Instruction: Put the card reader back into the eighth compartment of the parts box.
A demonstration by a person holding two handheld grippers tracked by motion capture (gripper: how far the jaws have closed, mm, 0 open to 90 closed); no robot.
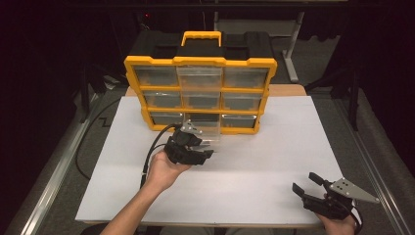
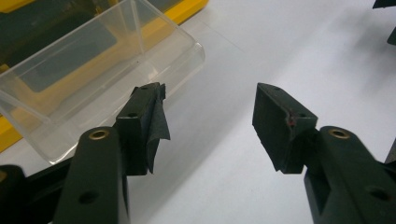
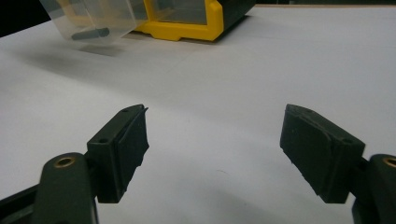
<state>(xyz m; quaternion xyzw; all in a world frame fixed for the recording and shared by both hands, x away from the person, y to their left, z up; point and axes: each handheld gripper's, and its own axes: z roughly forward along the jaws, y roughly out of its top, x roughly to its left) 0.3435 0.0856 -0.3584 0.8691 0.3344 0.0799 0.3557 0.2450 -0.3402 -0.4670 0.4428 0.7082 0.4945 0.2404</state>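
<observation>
Centrally, a clear drawer [image 1: 203, 128], pulled out of the yellow organizer's [image 1: 200, 90] bottom row, holds one small dark piece [image 3: 91, 33]. Left gripper [image 1: 208, 148] spread just beside it, pinching nothing. Right gripper [image 1: 307, 182] likewise spread over the white table [image 1: 274, 156], well apart.

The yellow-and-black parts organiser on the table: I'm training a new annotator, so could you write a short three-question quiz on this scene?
1. True or false: the left gripper has its jaws closed on the clear plastic drawer bin.
2. Where does the clear plastic drawer bin lie relative to the yellow-and-black parts organiser?
A. fully pushed in
B. out at its bottom middle slot, by the white table top
C. on top of it
3. Fill in: the right gripper holds ____.

Key:
1. False; its jaws stand open beside the bin with nothing between them.
2. B
3. nothing; its jaws are open over the table top.
</observation>
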